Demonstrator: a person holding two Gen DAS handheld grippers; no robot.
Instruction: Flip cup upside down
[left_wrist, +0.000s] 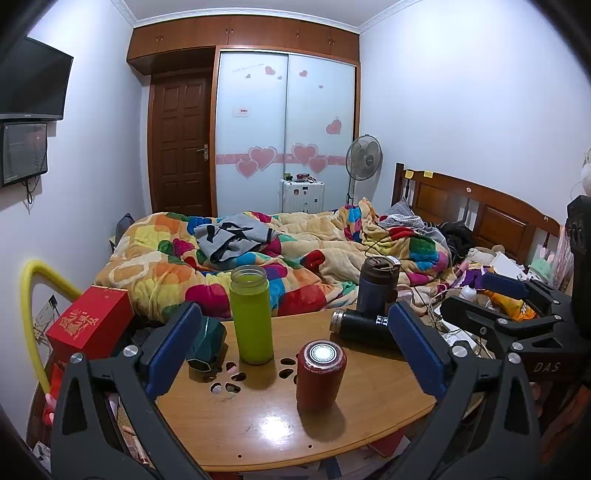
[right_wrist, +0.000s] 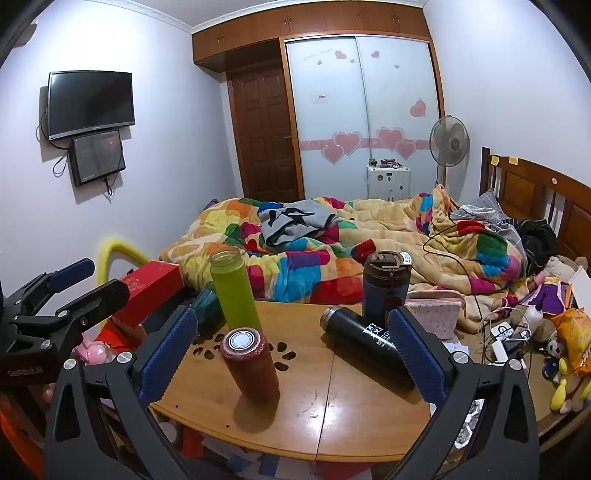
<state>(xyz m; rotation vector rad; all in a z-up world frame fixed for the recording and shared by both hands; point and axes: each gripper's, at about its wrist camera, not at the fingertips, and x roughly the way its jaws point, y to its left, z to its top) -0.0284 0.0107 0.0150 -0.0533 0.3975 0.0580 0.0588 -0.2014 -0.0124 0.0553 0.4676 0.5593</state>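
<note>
A red cup (left_wrist: 320, 374) stands on the wooden table (left_wrist: 258, 432) with its metal base up; it also shows in the right wrist view (right_wrist: 249, 363). My left gripper (left_wrist: 293, 347) is open and empty, held back from the red cup, which lies between its blue pads. My right gripper (right_wrist: 291, 350) is open and empty above the table's near side; the red cup stands left of its middle. The right gripper shows at the right of the left wrist view (left_wrist: 491, 295), the left gripper at the left of the right wrist view (right_wrist: 85, 280).
A green bottle (left_wrist: 251, 314) stands open behind the red cup. A dark blue lidded flask (left_wrist: 376, 286) stands at the back right, and a black flask (right_wrist: 364, 341) lies on its side before it. A teal object (left_wrist: 207, 341), a red box (left_wrist: 90, 319) and the cluttered bed (left_wrist: 295, 251) surround the table.
</note>
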